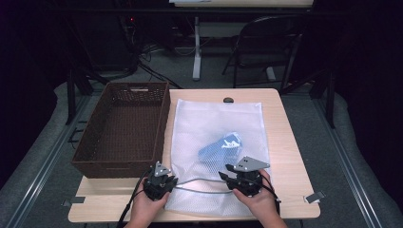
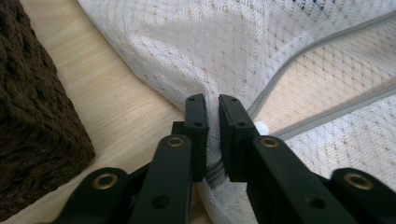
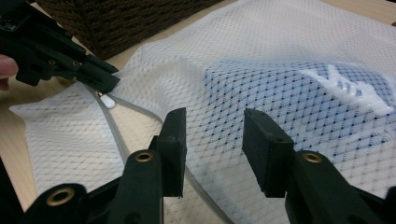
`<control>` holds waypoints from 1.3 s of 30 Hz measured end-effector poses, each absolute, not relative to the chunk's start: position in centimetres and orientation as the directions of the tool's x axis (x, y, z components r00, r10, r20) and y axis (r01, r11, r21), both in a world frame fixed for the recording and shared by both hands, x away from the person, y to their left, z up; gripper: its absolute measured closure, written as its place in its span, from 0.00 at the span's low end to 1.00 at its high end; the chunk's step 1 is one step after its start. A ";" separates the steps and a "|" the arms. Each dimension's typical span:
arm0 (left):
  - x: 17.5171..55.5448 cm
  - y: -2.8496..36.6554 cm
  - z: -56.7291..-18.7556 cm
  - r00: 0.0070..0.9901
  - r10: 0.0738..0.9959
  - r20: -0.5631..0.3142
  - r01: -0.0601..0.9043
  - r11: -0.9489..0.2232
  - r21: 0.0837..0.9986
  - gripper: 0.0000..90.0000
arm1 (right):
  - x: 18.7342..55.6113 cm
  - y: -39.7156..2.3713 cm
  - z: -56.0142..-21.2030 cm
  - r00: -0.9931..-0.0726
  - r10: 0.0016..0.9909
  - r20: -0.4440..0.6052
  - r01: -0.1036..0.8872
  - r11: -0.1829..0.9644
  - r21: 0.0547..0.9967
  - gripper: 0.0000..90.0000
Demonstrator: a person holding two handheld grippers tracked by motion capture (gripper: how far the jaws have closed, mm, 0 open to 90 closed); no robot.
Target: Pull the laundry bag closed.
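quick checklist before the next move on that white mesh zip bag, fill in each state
1. Left gripper pinched on the white mesh laundry bag at its grey zipper end: ok.
2. Right gripper gripping the bag: not ok, jaws open above the mesh.
3. White zipper pull free to reach: ok, beside the left jaws.
4. Zipper open: ok, partly.
5. Blue item inside the bag: ok.
6. Brown woven basket beside the bag: ok.
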State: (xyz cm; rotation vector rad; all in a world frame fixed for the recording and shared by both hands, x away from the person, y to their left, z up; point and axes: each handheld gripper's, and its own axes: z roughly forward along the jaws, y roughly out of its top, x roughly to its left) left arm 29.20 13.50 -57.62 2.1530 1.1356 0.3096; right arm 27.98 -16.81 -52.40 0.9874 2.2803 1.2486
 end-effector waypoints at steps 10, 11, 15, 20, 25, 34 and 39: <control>29.1 13.4 -56.1 0.628 0.772 -0.094 0.599 -0.403 0.692 0.97 | 27.9 -15.2 -52.3 -0.742 0.671 0.004 0.389 0.426 0.817 0.65; 29.0 13.3 -55.8 0.632 0.768 -0.103 0.600 -0.401 0.692 0.97 | 27.8 -15.0 -52.2 -0.744 0.668 0.009 0.391 0.425 0.816 0.66; 29.1 13.1 -54.4 0.654 0.750 -0.094 0.570 -0.408 0.713 0.97 | 27.9 -14.0 -52.0 -0.772 0.635 0.037 0.400 0.440 0.804 0.72; 29.4 12.7 -53.2 0.672 0.734 -0.095 0.551 -0.410 0.727 0.97 | 28.5 -12.7 -52.0 -0.801 0.590 0.103 0.426 0.440 0.790 0.81; 29.6 12.5 -52.5 0.686 0.720 -0.106 0.539 -0.404 0.739 0.97 | 29.0 -11.5 -52.4 -0.813 0.567 0.133 0.440 0.449 0.778 0.82; 29.6 12.2 -52.3 0.704 0.699 -0.123 0.528 -0.400 0.749 0.98 | 29.7 -9.8 -53.2 -0.823 0.538 0.184 0.463 0.446 0.766 0.80; 29.4 11.9 -52.1 0.716 0.685 -0.132 0.514 -0.390 0.764 0.98 | 29.6 -9.4 -54.1 -0.830 0.523 0.194 0.459 0.443 0.770 0.77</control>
